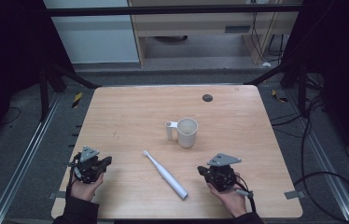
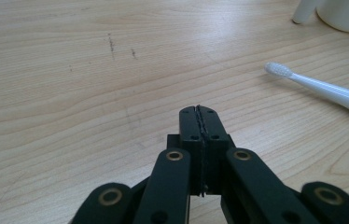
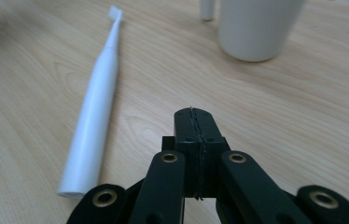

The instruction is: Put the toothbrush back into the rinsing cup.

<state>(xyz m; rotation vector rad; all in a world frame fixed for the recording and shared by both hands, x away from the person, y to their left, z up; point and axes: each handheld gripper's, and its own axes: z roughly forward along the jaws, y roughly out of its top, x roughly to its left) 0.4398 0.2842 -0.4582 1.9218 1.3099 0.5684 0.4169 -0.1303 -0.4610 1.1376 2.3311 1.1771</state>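
Two grippers rest low over the near part of the wooden table [image 1: 130,107], one in each of the person's hands, and both have their jaws pressed flat together with nothing between them. In the left gripper view the left gripper [image 2: 198,111] shows its two black jaws meeting along a thin seam, their tips just above bare wood. In the right gripper view the right gripper [image 3: 192,112] shows the same closed seam. From the high view the left gripper [image 1: 108,161] sits near the table's left front corner, the right gripper [image 1: 200,170] toward the right front, each with a grey three-cornered plate on top.

Between them lies a white electric toothbrush [image 1: 164,174], flat on the wood and set on a slant: its bristle head points away from the person and to the left, its thick handle end comes toward the front edge. It lies apart from both grippers, nearer the right one. In the right gripper view the toothbrush [image 3: 94,119] runs along the left side of the jaws, close beside them but not touching; in the left gripper view its bristle head [image 2: 279,70] shows off to the right.

Beyond the toothbrush stands a white cup [image 1: 187,132], upright, with its handle turned to the left, well apart from both grippers. Farther back, a small dark round spot [image 1: 207,98] marks the tabletop.
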